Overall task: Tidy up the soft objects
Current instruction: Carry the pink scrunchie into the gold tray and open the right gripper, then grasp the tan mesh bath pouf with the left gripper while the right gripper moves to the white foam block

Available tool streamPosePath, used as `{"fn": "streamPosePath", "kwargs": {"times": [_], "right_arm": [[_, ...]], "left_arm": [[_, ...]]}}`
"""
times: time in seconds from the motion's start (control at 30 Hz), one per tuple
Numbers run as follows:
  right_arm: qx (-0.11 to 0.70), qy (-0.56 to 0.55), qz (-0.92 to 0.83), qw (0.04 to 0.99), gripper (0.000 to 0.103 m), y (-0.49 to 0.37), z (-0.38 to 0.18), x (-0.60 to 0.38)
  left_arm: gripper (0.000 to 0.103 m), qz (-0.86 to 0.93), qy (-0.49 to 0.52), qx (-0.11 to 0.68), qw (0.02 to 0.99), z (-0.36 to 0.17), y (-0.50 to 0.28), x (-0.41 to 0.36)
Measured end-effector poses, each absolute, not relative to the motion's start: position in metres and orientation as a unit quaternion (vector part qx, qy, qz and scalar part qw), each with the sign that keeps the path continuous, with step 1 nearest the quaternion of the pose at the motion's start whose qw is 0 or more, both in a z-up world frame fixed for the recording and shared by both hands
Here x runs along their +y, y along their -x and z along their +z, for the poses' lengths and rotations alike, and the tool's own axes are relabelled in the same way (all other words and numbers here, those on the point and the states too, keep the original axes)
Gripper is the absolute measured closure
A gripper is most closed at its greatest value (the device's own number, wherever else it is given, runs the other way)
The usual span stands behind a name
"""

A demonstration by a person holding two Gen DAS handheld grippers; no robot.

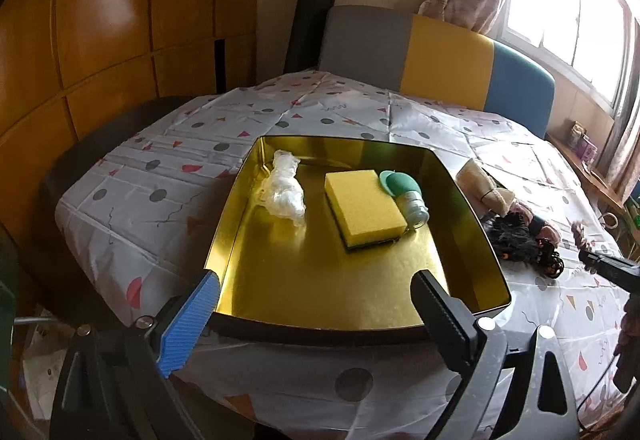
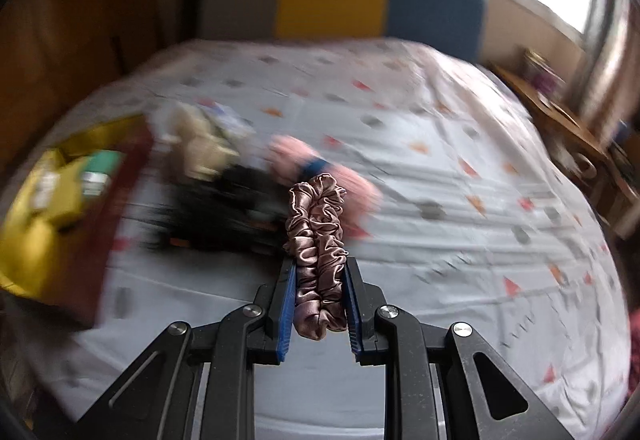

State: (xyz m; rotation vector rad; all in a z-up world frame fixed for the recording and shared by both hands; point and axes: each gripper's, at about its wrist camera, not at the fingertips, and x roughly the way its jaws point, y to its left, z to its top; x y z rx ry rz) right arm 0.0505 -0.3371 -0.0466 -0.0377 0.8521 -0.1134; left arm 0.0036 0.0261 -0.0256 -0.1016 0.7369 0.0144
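A gold tray [image 1: 472,224] lies on the patterned tablecloth. In it are a crumpled clear plastic bag [image 1: 285,189], a yellow sponge [image 1: 363,209] and a teal squeeze bottle [image 1: 405,197]. My left gripper [image 1: 316,290] stands wide open over the tray's near edge, nothing between its fingers. My right gripper [image 2: 320,268] is shut on a mauve satin scrunchie [image 2: 318,236], lifted above the cloth. Right of the tray lie a beige pouch [image 1: 480,182], a black fuzzy item [image 1: 516,242] and a pink fluffy item [image 2: 288,154]. The right wrist view is blurred.
A grey, yellow and blue chair back [image 1: 440,60] stands behind the table. Wooden cabinets [image 1: 100,40] fill the left side. A window with curtains [image 1: 560,0] and a cluttered wooden sill [image 1: 584,156] lie to the right. The tray [image 2: 56,200] sits left of the right gripper.
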Motion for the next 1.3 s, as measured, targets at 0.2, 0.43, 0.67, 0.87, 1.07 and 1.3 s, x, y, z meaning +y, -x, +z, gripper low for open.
{"fn": "streamPosePath", "kwargs": {"times": [0.2, 0.43, 0.67, 0.87, 1.07, 1.3], "right_arm": [[0.392, 0.060, 0.083, 0.914, 0.080, -0.054, -0.023, -0.247], [0.407, 0.088, 0.167, 0.894, 0.080, -0.073, -0.031, -0.158], [0.454, 0.086, 0.202, 0.863, 0.075, -0.092, -0.065, -0.113], [0.471, 0.064, 0.234, 0.848, 0.051, -0.097, -0.087, -0.087], [0.448, 0.041, 0.246, 0.859, 0.045, -0.083, -0.077, -0.093], [0.400, 0.054, 0.215, 0.889, 0.038, -0.065, -0.052, -0.128]], "left_arm": [[0.005, 0.006, 0.052, 0.366, 0.929, -0.028, -0.003, 0.028], [0.005, 0.012, 0.059, 0.364, 0.930, -0.029, -0.003, 0.038], [0.005, 0.025, 0.080, 0.369, 0.925, -0.034, -0.006, 0.054], [0.005, 0.038, 0.088, 0.374, 0.922, -0.039, -0.007, 0.065], [0.005, 0.046, 0.085, 0.367, 0.925, -0.035, -0.008, 0.070], [0.006, 0.022, 0.087, 0.381, 0.920, -0.035, -0.014, 0.056]]}}
